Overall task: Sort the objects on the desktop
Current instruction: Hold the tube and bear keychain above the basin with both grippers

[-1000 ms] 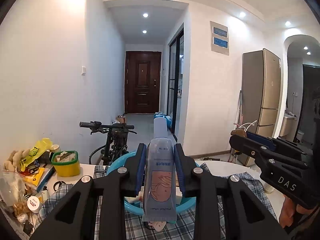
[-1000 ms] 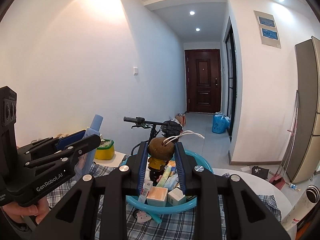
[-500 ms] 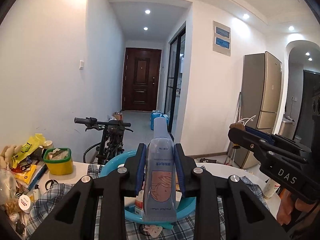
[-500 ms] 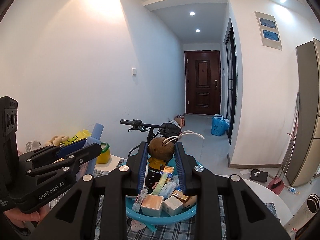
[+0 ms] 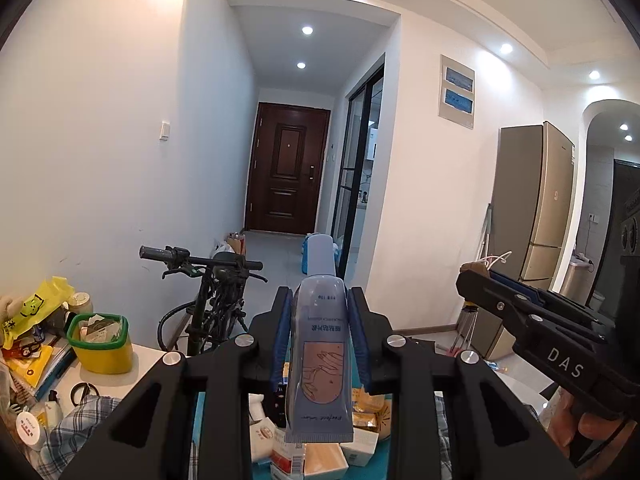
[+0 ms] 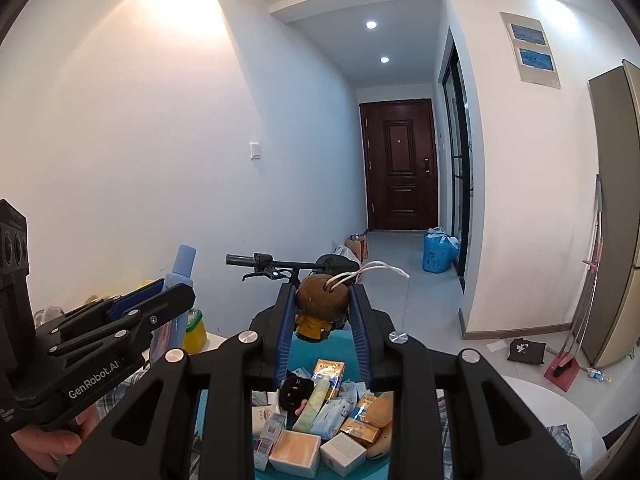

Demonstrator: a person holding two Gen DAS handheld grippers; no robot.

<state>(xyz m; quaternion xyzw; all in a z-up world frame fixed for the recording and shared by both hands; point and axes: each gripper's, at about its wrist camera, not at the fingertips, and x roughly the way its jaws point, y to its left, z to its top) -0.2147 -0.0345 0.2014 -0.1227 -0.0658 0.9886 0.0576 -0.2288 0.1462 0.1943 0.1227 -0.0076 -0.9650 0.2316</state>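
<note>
Two hand-held tools carry items above a blue basin (image 6: 320, 344) set on the bench (image 5: 148, 360), which is spread with a plaid cloth. The left tool (image 5: 319, 340) is clamped nearly closed on a pale blue hand-cream tube (image 5: 319, 364), held upright with its cap upward and its crimped end hanging free below the pads; gripping the flat body at mid-length appears to stop the tube from swinging. The right tool (image 6: 322, 328) is closed on a small brown-haired figurine (image 6: 320, 306) in a yellow top, pinched about the head, with its white hanging cord (image 6: 376, 270) trailing clear above. Both items hang directly over the basin, which is crowded with small cartons and sachets, so little bare floor remains inside it for release. To the left, a yellow tub with a green rim (image 5: 102, 342) and loose clutter occupy the bench edge near the wall; a bicycle (image 5: 208, 288) stands just beyond. The open room lies to the right.
</note>
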